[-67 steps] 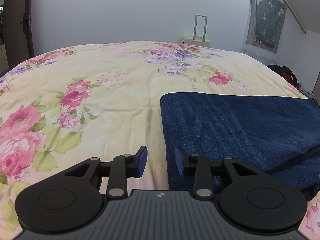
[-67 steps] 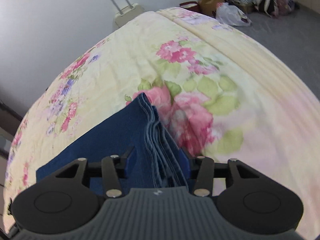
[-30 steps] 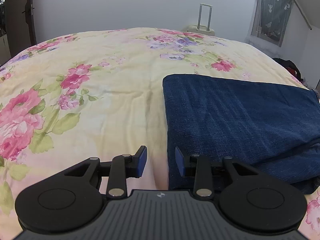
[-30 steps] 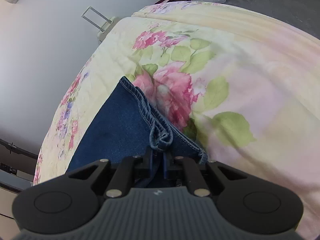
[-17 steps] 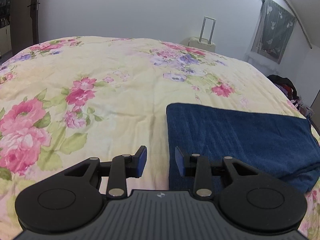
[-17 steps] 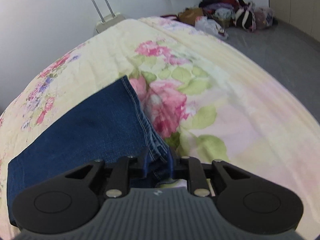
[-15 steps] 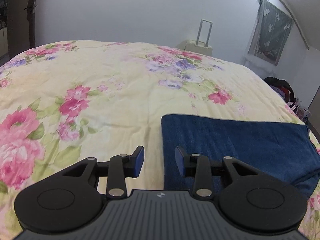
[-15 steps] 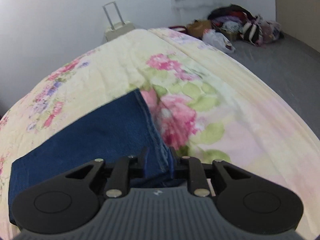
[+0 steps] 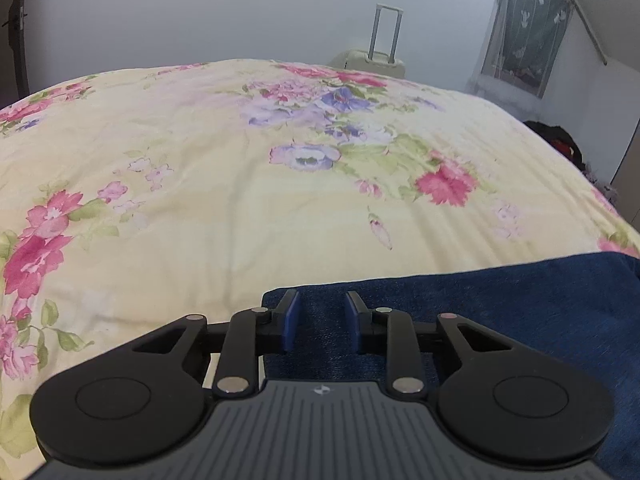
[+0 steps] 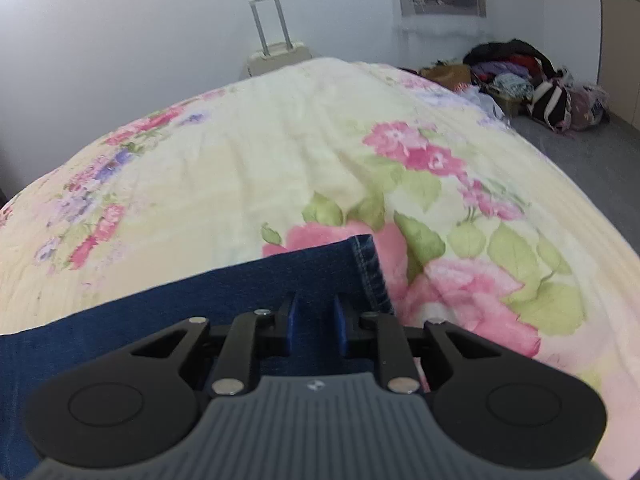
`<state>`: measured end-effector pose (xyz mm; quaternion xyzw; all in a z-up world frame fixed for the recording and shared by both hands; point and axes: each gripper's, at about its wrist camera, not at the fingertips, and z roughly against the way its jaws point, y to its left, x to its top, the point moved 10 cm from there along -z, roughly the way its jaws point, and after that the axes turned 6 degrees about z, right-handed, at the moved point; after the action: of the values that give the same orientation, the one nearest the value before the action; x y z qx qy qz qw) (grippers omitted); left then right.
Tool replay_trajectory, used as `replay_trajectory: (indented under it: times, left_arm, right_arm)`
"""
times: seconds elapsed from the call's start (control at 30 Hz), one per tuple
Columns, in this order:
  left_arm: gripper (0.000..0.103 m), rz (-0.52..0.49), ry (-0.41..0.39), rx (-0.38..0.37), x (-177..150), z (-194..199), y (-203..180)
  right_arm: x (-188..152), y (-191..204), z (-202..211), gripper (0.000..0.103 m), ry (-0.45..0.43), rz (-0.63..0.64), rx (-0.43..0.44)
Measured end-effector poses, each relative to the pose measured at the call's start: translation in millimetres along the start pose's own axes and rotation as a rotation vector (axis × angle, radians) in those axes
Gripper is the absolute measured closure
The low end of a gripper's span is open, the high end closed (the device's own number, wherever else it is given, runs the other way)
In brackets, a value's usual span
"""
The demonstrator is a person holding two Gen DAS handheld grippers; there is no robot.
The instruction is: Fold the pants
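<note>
The folded dark blue denim pants (image 9: 500,304) lie flat on the floral bedspread (image 9: 240,200). My left gripper (image 9: 319,320) is open, its blue pads a little apart over the pants' left folded corner, holding nothing. In the right wrist view the pants (image 10: 200,304) lie flat with the stitched hem edge (image 10: 370,272) at their right end. My right gripper (image 10: 313,320) is open just above that end, denim showing between the pads but not pinched.
A cream suitcase (image 9: 372,60) with a raised handle stands beyond the far edge of the bed. A pile of clothes and bags (image 10: 528,80) lies on the grey floor at right. A curtained window (image 9: 524,52) is on the wall.
My right gripper has opened and let go of the pants' hem end, which now lies flat. Both grippers have moved in low over the pants' ends.
</note>
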<state>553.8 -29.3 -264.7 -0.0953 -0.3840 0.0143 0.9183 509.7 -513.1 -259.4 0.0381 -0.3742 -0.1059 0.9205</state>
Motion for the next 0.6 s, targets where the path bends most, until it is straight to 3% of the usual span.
replay_trajectory:
  times: [0.07,0.2,0.23,0.3,0.37,0.47,0.53,0.6]
  left_arm:
    - [0.079,-0.002,0.031,0.009,-8,-10,5]
    - [0.087,-0.075,0.050,0.063,-8,-6,6]
    - [0.087,-0.084,0.048,0.093,-6,1,8]
    - [0.087,-0.094,0.031,0.121,-4,19,12]
    - [0.087,-0.089,0.004,0.089,-5,44,8]
    - [0.087,-0.093,-0.013,0.030,-16,79,-6]
    - [0.086,-0.102,-0.006,-0.025,-29,98,-23]
    - [0.086,-0.137,0.014,-0.028,-47,105,-33]
  right_arm:
    - [-18,-11,-20,0.088,0.048,-0.034,-0.006]
    - [-29,-22,-25,0.092,0.033,-0.058,-0.003]
    - [-29,-23,-22,0.103,0.043,-0.057,-0.032]
    - [-28,-25,-11,0.103,0.056,-0.031,-0.095]
    - [-30,-22,14,0.097,0.012,-0.007,-0.095]
    - [-41,-7,51,0.095,-0.043,0.019,-0.051]
    - [-51,7,71,0.095,-0.073,0.027,-0.008]
    - [-61,23,86,0.091,-0.100,0.050,0.018]
